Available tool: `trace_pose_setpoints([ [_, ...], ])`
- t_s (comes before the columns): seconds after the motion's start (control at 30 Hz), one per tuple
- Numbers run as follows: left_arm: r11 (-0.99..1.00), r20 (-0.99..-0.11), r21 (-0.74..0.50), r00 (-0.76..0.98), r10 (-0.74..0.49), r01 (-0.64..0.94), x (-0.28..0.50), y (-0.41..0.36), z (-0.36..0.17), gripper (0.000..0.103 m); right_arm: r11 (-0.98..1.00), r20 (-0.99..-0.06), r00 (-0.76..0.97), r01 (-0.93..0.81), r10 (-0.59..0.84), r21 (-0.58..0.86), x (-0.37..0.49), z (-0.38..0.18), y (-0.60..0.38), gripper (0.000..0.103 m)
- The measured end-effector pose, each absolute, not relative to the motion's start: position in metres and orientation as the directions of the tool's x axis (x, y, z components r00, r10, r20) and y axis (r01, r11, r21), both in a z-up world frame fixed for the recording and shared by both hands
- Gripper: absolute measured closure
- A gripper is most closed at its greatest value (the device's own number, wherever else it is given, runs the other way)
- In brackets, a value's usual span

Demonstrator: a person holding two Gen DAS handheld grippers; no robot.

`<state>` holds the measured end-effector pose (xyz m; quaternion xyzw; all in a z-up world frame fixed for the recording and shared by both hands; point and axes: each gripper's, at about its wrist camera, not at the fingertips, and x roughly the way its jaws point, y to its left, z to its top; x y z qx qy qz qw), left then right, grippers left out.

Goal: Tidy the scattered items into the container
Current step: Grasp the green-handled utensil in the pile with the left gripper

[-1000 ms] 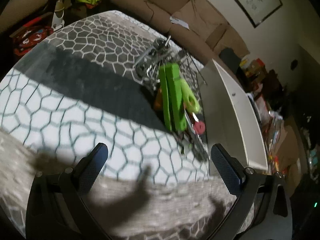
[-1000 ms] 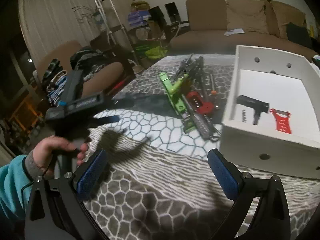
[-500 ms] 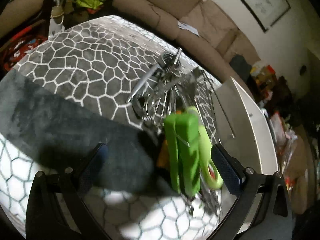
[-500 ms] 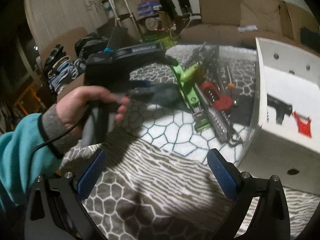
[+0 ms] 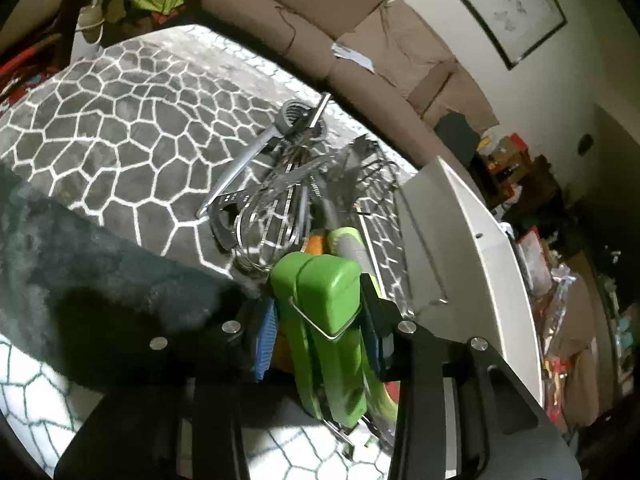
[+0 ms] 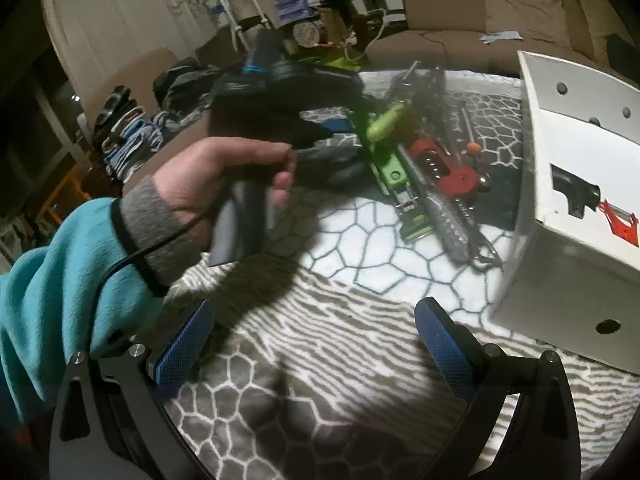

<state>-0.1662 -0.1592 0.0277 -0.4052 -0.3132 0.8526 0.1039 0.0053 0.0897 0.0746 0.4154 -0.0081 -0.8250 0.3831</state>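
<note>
While the left tongs [image 5: 320,336] are closing, their blue pads [image 5: 266,340] sit on both sides of the green tool [image 5: 324,308], gripping its near end where it lies in the heap of utensils on the patterned surface [image 5: 120,128]. Just beyond it lie a wire whisk [image 5: 272,220] and other metal pieces, crowded against the near wall of the white box [image 5: 492,248], which stands to the right with its rim above the pile. To the left the surface is bare cloth, with free room as far as its far edge by the sofa [image 5: 360,28]. The right tongs [image 6: 312,344] hang open and empty over a clear stretch of the surface, the box corner [image 6: 560,264] close on their right. Inside the box lie a black thing [image 6: 572,192] and a red one [image 6: 620,224]. A hand [image 6: 212,184] in a teal sleeve holds the left tool's handle.
</note>
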Motion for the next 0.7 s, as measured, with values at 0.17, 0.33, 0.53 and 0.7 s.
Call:
trace_pose_setpoints([
  [0.17,-0.794,-0.619,-0.606,-0.657,0.430,0.050,-0.146,-0.162,0.042,0.069,-0.714,-0.680,-0.369,0.617,-0.634,0.331,0.003,0.074,0.092,0.001],
  [0.33,-0.800,-0.609,-0.600,-0.645,0.462,-0.007,-0.122,-0.164,0.056,0.069,-0.715,-0.675,-0.381,0.622,-0.632,0.319,0.003,0.074,0.089,0.001],
  [0.53,-0.806,-0.622,-0.592,-0.622,0.475,-0.023,-0.104,-0.166,0.060,0.069,-0.730,-0.644,-0.476,0.656,-0.599,0.194,-0.007,0.085,0.072,0.001],
  [0.7,-0.800,-0.628,-0.599,-0.607,0.487,-0.022,-0.101,-0.171,0.058,0.069,-0.733,-0.633,-0.526,0.674,-0.567,0.096,-0.025,0.086,0.045,0.016],
])
